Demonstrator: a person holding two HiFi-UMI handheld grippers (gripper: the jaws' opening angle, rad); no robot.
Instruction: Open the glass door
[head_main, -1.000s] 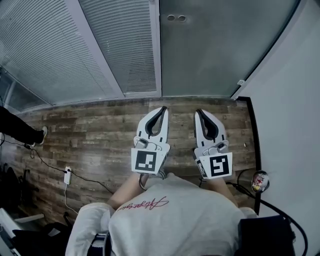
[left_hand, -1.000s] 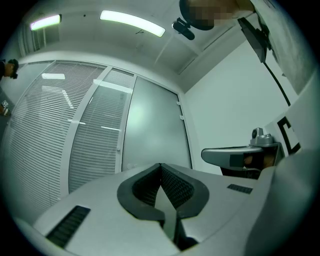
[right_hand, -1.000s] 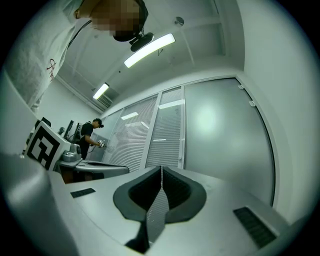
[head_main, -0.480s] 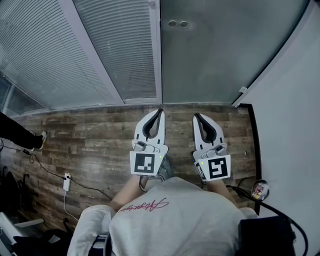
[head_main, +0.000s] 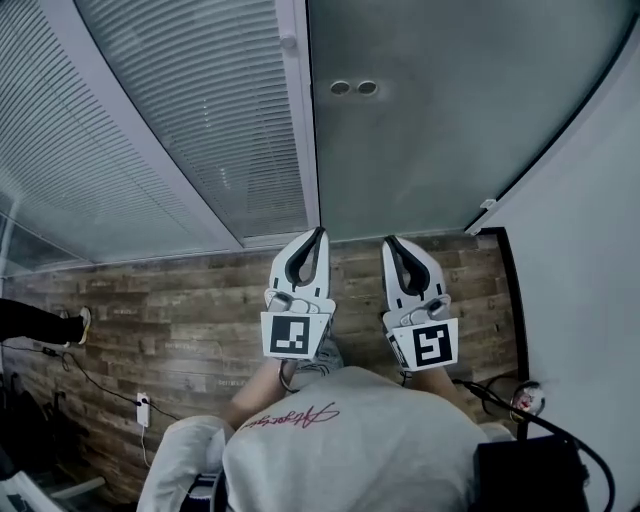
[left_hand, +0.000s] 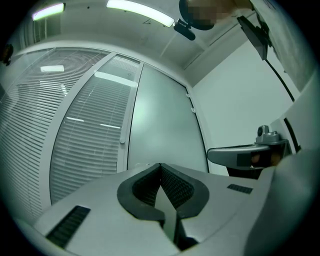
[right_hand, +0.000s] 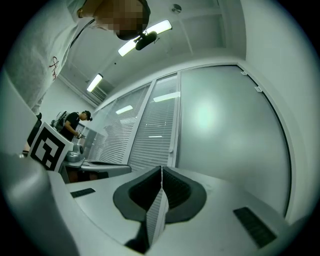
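Just changed: the person and both grippers have come closer to the glass door. It fills more of the head view, and the strip of wooden floor ahead of the tips is narrower than a second ago.
Meaning for the task: the approach looks nearly over. The door appears closed, and nothing touches it yet.
Jaws, left gripper: clenched together, nothing between them.
Jaws, right gripper: pressed together too, and empty.
Door fittings: two round discs sit near the door's left edge, just beside the frame post. I cannot tell whether they are a handle.
Edges: the blinded partition stands left of the post. The white wall meets the door's right edge, where small fittings suggest hinges.
Open room: the floor is free to the left and tight on the right against the wall.
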